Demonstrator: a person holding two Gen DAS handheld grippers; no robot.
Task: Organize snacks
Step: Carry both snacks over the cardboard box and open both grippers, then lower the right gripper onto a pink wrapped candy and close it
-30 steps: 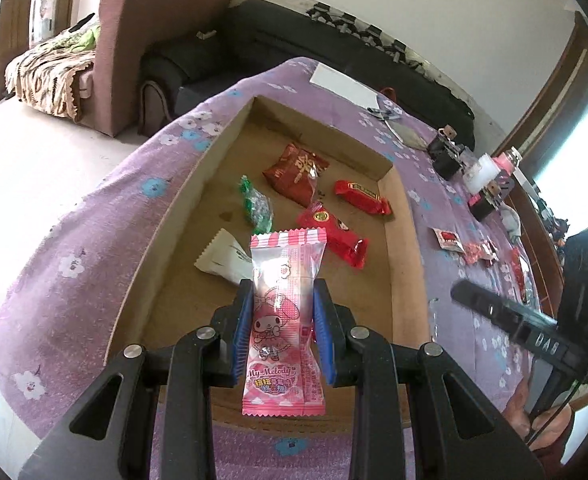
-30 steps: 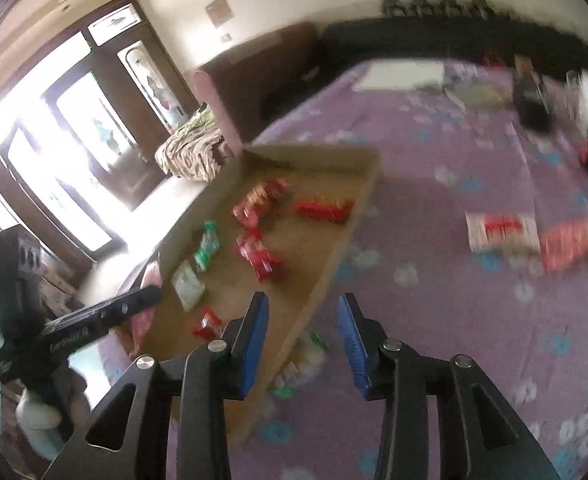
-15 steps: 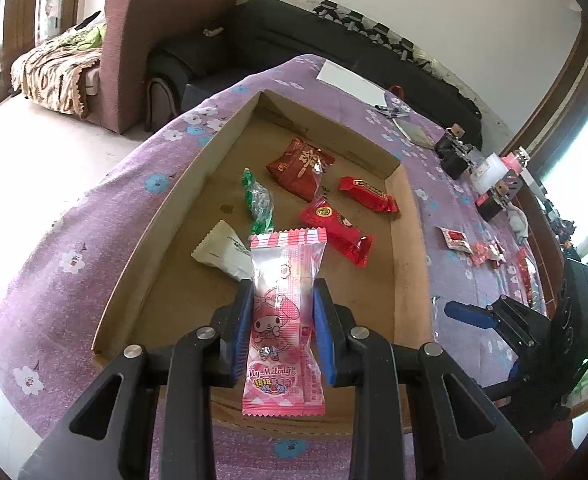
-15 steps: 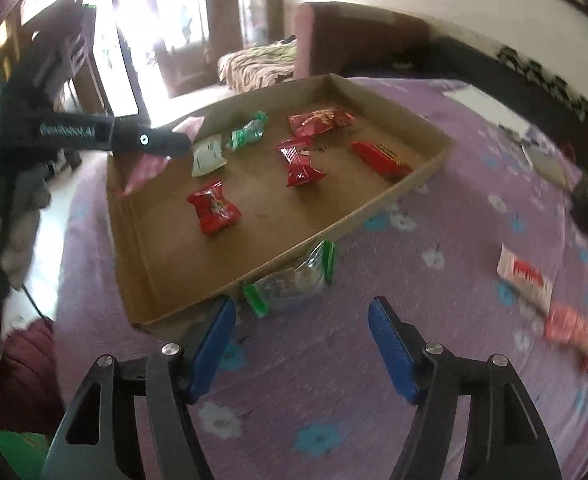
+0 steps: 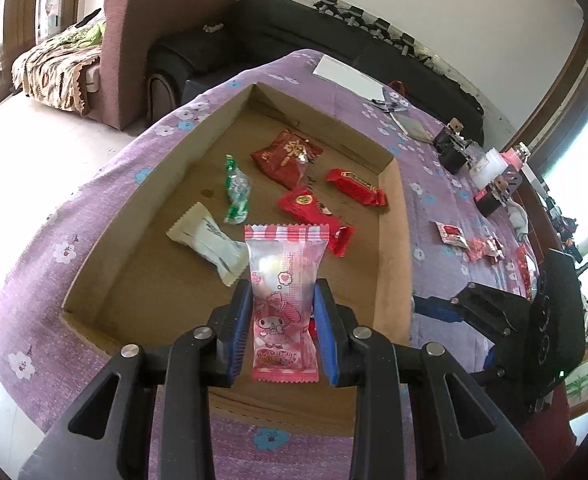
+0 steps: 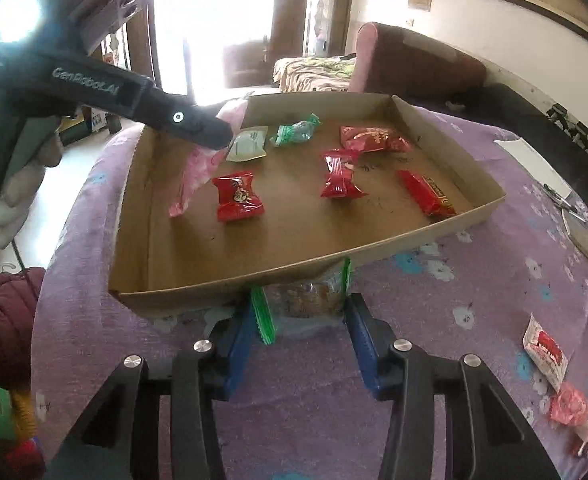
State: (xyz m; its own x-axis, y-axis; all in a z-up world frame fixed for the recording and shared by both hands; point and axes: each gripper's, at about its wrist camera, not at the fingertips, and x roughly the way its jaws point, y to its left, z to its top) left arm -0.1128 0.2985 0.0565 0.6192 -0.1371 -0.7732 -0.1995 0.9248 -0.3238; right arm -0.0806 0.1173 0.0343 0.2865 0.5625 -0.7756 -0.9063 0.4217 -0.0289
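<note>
My left gripper (image 5: 282, 328) is shut on a pink My Melody snack packet (image 5: 284, 304) and holds it above the near end of the cardboard tray (image 5: 393, 264). The packet also shows in the right wrist view (image 6: 198, 164) under the left gripper (image 6: 214, 132). My right gripper (image 6: 305, 332) is open, its jaws on either side of a clear green-edged snack packet (image 6: 309, 300) that lies on the cloth against the tray's outer wall (image 6: 254, 280). The tray holds several red snacks, a green one (image 5: 236, 192) and a white one (image 5: 210, 242).
The table has a purple flowered cloth (image 6: 473, 320). Loose snacks lie on it to the right: a white-red packet (image 6: 545, 350) and a pink one (image 6: 575, 406). Bottles and small black items (image 5: 473, 160) stand at the far right. Sofas stand behind the table.
My right gripper has moved in low toward the tray wall and now straddles the green-edged packet. My left gripper has kept the pink packet over the tray, slightly lower.
</note>
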